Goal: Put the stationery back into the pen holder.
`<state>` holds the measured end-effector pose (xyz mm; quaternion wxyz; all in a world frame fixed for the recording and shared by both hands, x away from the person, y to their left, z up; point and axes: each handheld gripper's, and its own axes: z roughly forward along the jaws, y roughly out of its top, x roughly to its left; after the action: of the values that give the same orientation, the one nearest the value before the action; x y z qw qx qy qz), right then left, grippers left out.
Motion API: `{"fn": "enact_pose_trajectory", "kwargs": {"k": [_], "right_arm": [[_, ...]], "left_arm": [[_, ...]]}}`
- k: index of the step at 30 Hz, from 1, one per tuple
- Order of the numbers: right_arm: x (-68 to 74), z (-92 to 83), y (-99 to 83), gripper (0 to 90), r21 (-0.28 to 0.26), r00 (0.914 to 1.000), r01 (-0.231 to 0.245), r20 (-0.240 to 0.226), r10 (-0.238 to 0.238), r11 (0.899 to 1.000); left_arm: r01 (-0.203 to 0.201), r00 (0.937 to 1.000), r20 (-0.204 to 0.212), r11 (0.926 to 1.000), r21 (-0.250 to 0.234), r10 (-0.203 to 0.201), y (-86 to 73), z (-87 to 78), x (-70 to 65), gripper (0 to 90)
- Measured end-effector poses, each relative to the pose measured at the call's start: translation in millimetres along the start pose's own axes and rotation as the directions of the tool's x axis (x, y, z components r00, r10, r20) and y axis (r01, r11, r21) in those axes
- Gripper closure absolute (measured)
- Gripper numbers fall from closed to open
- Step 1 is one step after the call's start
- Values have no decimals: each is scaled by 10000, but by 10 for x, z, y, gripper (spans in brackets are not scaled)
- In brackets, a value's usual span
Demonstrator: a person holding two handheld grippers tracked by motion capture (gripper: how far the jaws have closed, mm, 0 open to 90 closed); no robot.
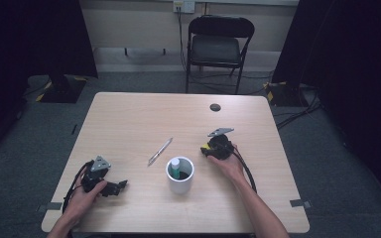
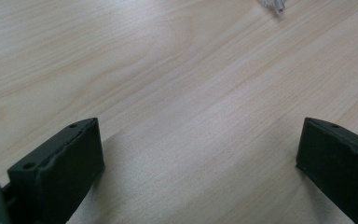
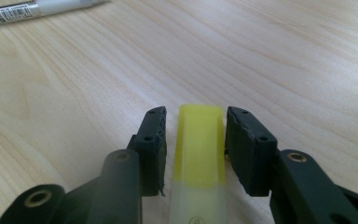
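A yellow highlighter (image 3: 200,144) lies between the jaws of my right gripper (image 3: 194,140), cap end pointing away, and the pads sit against its sides. In the high view this gripper (image 1: 207,148) is low over the table, right of a white cup (image 1: 180,181) that holds a green-and-white marker (image 1: 175,166). A silver pen (image 1: 159,150) lies slanted on the table left of the cup, and the right gripper view catches the pen (image 3: 32,9) at its top left. My left gripper (image 1: 123,185) rests near the table's front left. Its jaws stand wide apart over bare wood (image 2: 200,154).
The light wooden table (image 1: 129,119) has a dark cable hole (image 1: 215,107) near its far edge. A black folding chair (image 1: 217,47) stands behind the table. Dark curtains hang on both sides. The pen's tip (image 2: 272,4) pokes into the top of the left gripper view.
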<state>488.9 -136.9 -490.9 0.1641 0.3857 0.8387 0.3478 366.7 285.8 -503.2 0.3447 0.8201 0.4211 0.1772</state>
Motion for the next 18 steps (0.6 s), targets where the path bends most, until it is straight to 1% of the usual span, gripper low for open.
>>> {"fn": "enact_pose_trajectory", "kwargs": {"k": [2,3,8,13,18], "right_arm": [[2,-5,1,660,22,10000,-64,9,64,10000],[1,-5,0,665,13,9999,-108,12,108,9999],[8,-11,4,674,39,9997,-255,24,255,9997],[-16,-28,0,674,81,9992,-388,-92,389,9992],[-27,-93,15,674,-91,9986,-492,-216,490,9987]], "left_arm": [[3,10000,-1,10000,-2,-3,0,0,0,0],[1,10000,0,10000,0,-1,0,0,0,0],[4,10000,1,10000,2,-4,0,0,0,0],[2,10000,5,10000,6,-2,0,0,0,0],[0,10000,5,10000,11,0,1,-1,0,0]]}}
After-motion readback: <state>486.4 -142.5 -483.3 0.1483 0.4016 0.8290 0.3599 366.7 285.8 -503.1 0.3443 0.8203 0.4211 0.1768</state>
